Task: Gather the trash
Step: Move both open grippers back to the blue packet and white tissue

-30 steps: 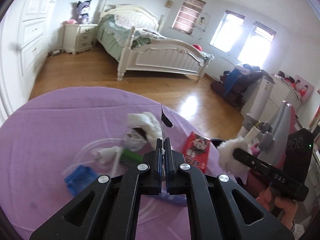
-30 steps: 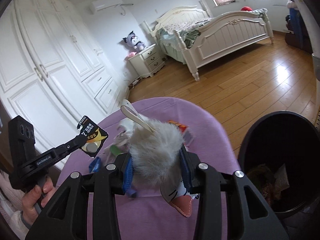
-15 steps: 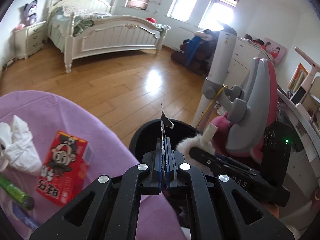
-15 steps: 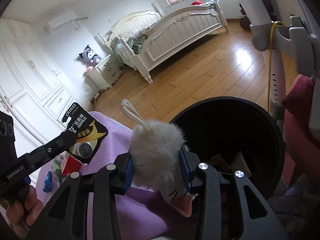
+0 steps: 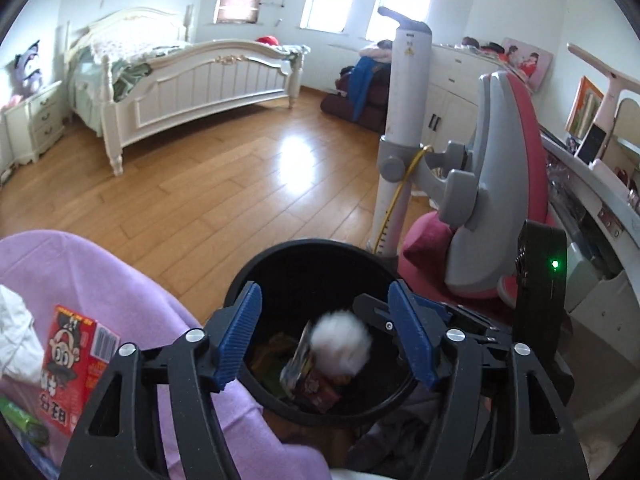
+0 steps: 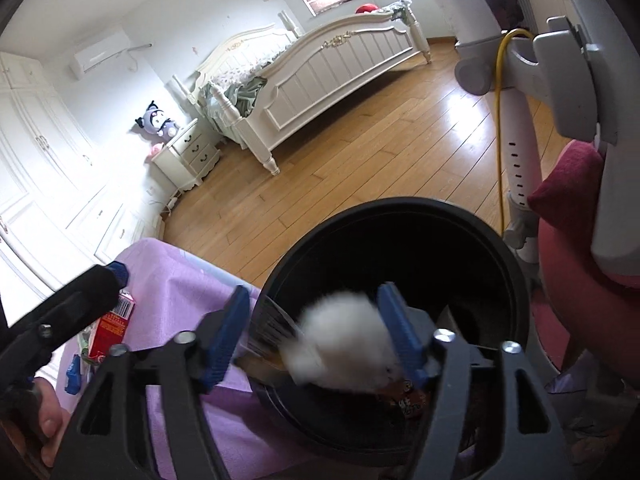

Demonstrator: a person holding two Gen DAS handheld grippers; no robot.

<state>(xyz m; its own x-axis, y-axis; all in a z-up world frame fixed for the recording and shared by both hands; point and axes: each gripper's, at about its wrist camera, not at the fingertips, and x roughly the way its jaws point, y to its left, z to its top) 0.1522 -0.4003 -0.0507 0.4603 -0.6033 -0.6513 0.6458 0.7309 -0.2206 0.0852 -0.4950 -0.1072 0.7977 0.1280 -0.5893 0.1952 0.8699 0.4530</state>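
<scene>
As both pairs of jaws were opening over the black bin (image 5: 276, 394), we had our left gripper (image 5: 326, 334) and right gripper (image 6: 316, 332) poised just above its rim, fingers apart and pressing on nothing. Through the right wrist camera, the white fluffy toy (image 6: 340, 346) sat blurred between the blue pads (image 6: 224, 338), close against the right pad, though we could not tell whether it touched it, and already over the bin's mouth. From the left wrist view the same toy (image 5: 342, 346) showed inside the bin's opening, with a dark, glossy packet (image 5: 298, 358) just to its left, between our left fingers but clear of both pads. Other wrappers lay in the bottom of the bin; their print was too small to read. To the near left, on the purple tablecloth (image 5: 132, 300), lay a red box (image 5: 76, 364) bearing a cartoon face, a barcode and large characters that read upside down to us. White crumpled tissue (image 5: 14, 336) lay just left of it, and a green wrapper (image 5: 22, 426) nearer still.
</scene>
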